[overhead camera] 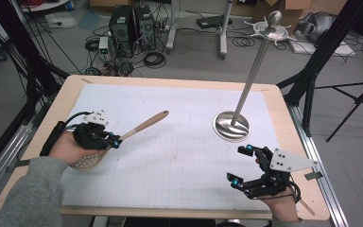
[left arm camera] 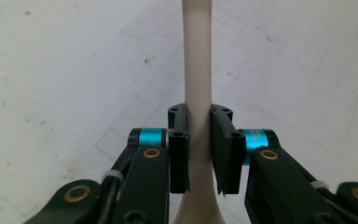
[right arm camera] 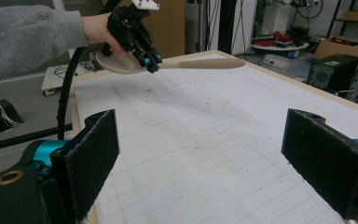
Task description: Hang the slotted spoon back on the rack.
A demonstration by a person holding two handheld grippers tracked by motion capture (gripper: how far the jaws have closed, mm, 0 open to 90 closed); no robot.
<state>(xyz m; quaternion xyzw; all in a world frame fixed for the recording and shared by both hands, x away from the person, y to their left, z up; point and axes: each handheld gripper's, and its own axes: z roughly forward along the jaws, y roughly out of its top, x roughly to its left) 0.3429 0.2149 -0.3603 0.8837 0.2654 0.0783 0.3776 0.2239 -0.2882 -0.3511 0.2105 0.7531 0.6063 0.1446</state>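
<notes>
A pale wooden-edged bench (overhead camera: 66, 94) carries a white gridded mat (overhead camera: 179, 156) over most of its top. Toward the far right of the mat stands a tall silver metal stand with a round dished base (overhead camera: 231, 126) and a slim pole that rises to a knob and small hooks at its top. At the near left a pale wooden slotted spoon with a round perforated bowl and a long tapering handle (overhead camera: 144, 126) is held off the mat, its handle pointing toward the middle of the bench and its bowl back under the hand. The left gripper (overhead camera: 115, 140) has its black fingers (left arm camera: 179, 149) closed tight on the spoon's neck, just above where it widens into the bowl; the grey-sleeved left forearm (overhead camera: 28, 194) comes in from the near left corner. The right gripper (overhead camera: 242, 164) hovers over the near right of the mat, just short of the stand's base, its padded fingers (right arm camera: 91, 158) spread wide with nothing between them.
</notes>
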